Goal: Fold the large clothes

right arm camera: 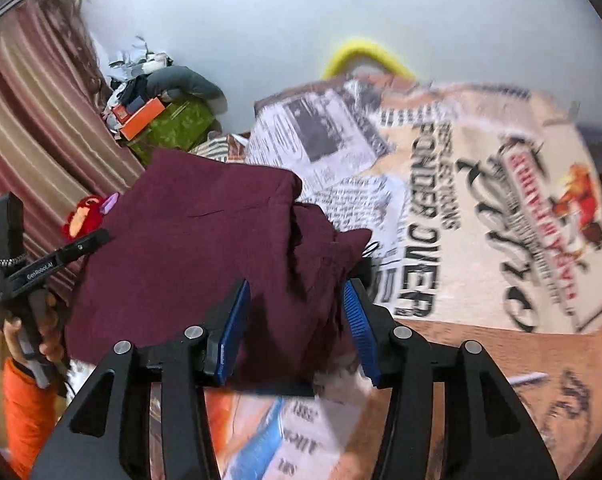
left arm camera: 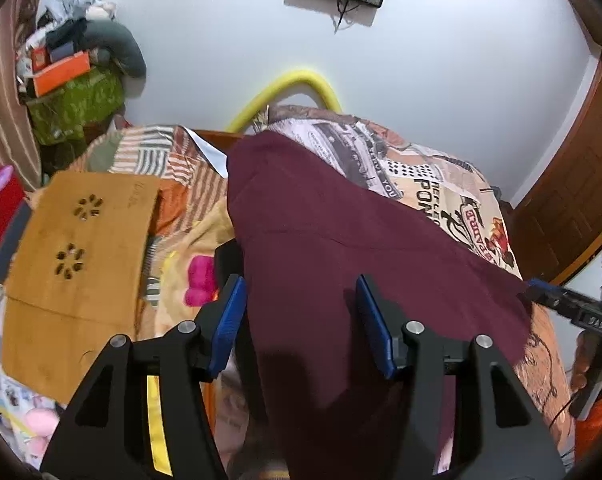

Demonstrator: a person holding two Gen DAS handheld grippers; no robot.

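A large maroon garment (left arm camera: 341, 248) lies spread over the printed bedspread (left arm camera: 441, 184); it also shows in the right wrist view (right arm camera: 205, 248). My left gripper (left arm camera: 301, 308) is open, its blue pads standing wide apart over the cloth's near left edge. My right gripper (right arm camera: 297, 312) is open, with a bunched fold of the garment lying between its blue pads. The right gripper also shows in the left wrist view (left arm camera: 541, 294) at the garment's right corner. The left gripper shows in the right wrist view (right arm camera: 85, 242) at the cloth's left side.
A wooden lap desk (left arm camera: 77, 264) lies on the bed to the left. A pile of clutter with an orange box (left arm camera: 61, 72) stands at the back left by a striped curtain (right arm camera: 41, 140). A yellow tube (left arm camera: 293, 88) arcs behind the bed. A wooden door (left arm camera: 573, 184) is at right.
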